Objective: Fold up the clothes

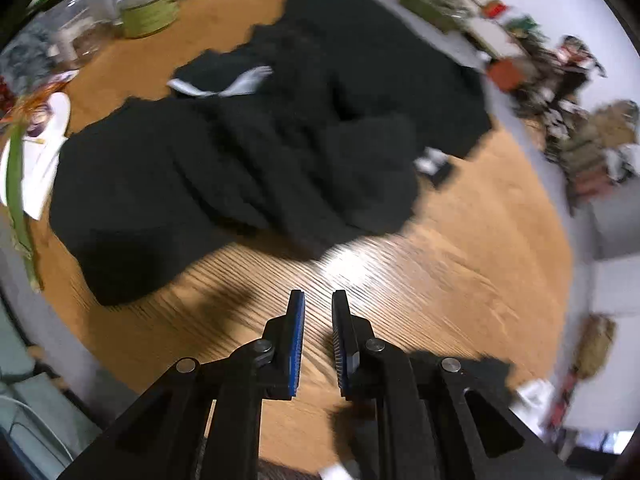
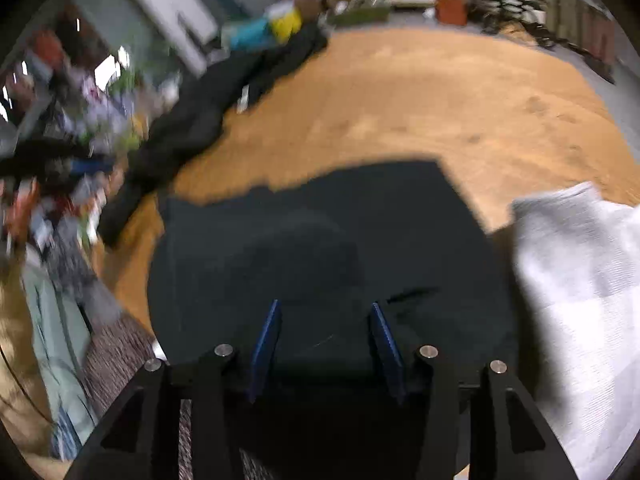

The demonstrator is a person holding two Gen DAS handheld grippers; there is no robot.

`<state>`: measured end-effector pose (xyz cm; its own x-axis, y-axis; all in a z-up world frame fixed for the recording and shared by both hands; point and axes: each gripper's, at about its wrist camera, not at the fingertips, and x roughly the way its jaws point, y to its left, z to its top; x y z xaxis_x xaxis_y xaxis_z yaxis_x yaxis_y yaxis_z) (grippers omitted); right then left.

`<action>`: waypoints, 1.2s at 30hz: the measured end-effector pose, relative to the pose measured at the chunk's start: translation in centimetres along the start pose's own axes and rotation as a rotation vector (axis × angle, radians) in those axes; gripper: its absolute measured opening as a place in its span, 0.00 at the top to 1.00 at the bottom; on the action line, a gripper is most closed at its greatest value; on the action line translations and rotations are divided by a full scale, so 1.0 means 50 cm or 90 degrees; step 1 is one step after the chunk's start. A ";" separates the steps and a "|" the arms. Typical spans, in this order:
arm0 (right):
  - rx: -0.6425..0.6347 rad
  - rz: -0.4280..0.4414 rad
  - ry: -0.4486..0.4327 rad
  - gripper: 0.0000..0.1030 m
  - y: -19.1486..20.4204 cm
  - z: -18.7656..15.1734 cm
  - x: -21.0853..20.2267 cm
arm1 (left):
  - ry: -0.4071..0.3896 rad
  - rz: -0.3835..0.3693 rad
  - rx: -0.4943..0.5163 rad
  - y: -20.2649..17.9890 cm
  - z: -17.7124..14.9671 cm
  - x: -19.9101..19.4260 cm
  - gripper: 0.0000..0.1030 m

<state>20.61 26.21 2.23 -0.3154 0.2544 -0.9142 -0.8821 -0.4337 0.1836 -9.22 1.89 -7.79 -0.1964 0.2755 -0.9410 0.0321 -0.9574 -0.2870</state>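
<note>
While the left gripper (image 1: 317,300) points down at bare wood, its jaws stand narrow, with only a slim gap between the blue pads and nothing caught in it. Just beyond the fingertips lies a bright patch of glare on the wooden tabletop (image 1: 460,280), and past that a rumpled black garment (image 1: 248,152) is spread across the middle of the surface, a white strip showing near its neck. Further out on the left side sit a glass jar (image 1: 150,4) and some white papers (image 1: 42,148), both blurred, and clutter on the floor fills the far right of that view.

The right gripper (image 2: 324,308) has its jaws standing well apart, hanging over a flat, folded dark garment (image 2: 320,240) that lies at the near edge of the tabletop. The pads do not press on the cloth; whether their tips brush it I cannot tell through the blur. Just beside that dark piece, to the right, lies a white cloth (image 2: 580,280), its edge meeting or slightly overlapping the dark fabric. Beyond them the wood is open, and along its left edge runs the long black garment, probably the same one seen from the other gripper. A yellow tub (image 2: 285,20) stands near its far end.
</note>
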 end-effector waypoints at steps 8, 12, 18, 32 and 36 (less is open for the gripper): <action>-0.069 -0.110 0.070 0.28 0.058 0.007 0.091 | -0.012 -0.011 -0.009 0.013 0.090 0.104 0.90; -0.058 -0.095 0.070 0.24 0.044 0.019 0.094 | -0.041 -0.027 -0.038 0.012 0.181 0.124 0.91; -0.045 -0.066 0.076 0.18 0.024 0.026 0.086 | -0.043 -0.013 -0.085 0.017 0.319 0.178 0.95; -0.031 -0.054 0.053 0.15 0.010 0.012 0.081 | -0.178 0.052 -0.084 0.003 0.316 0.098 0.95; -0.027 -0.045 0.043 0.14 0.008 0.016 0.083 | -0.119 -0.015 0.015 -0.054 0.203 0.018 0.84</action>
<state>18.68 27.77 -1.20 -0.2268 0.2271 -0.9471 -0.8852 -0.4536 0.1032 -19.41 3.83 -6.03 -0.3756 0.2785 -0.8840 0.0028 -0.9534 -0.3016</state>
